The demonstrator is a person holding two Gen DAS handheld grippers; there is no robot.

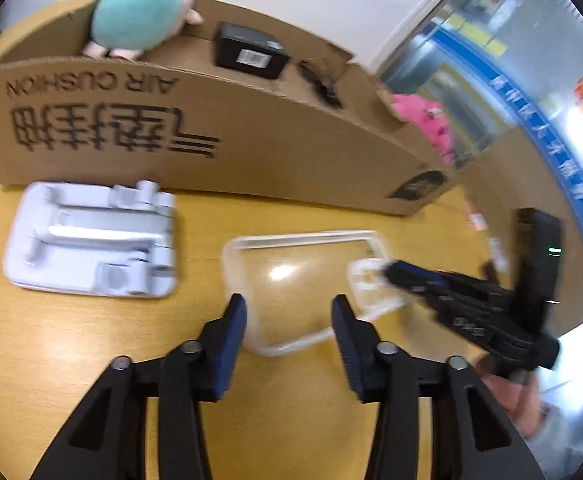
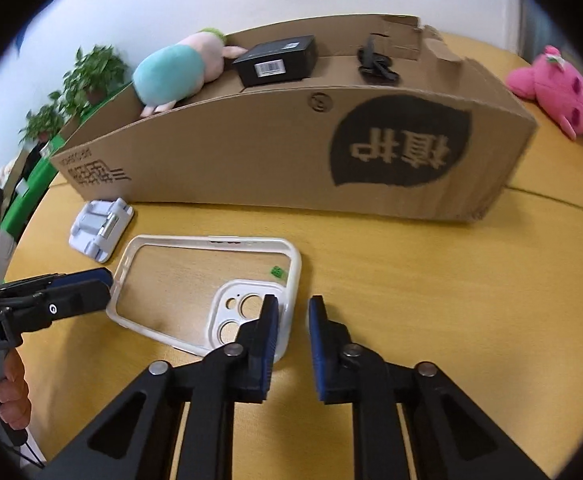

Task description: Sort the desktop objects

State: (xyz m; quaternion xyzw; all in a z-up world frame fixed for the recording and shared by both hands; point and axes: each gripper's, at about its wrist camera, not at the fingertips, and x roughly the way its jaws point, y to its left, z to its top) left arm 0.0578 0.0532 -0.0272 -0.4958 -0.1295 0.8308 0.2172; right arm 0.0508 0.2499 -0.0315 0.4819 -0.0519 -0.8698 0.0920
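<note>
My right tool [image 2: 293, 312] hangs open and empty, one finger inside the phone case's [image 2: 291, 280] camera-end rim, one outside. The case lies flat on the table [image 2: 411, 300], long axis running left toward my left tool [image 1: 289, 312], also open and empty. Motion blur hides whether anything touches.

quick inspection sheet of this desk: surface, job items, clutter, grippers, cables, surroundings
surface: wooden table, no spills seen
job's things: clear phone case flat on table; white folding stand beside it; cardboard box holds teal plush, black box, black clip
clutter: pink plush outside the box
grippers: left gripper open near case; right gripper open at case's camera corner
cables: nothing seen
surroundings: potted plants, white wall
</note>
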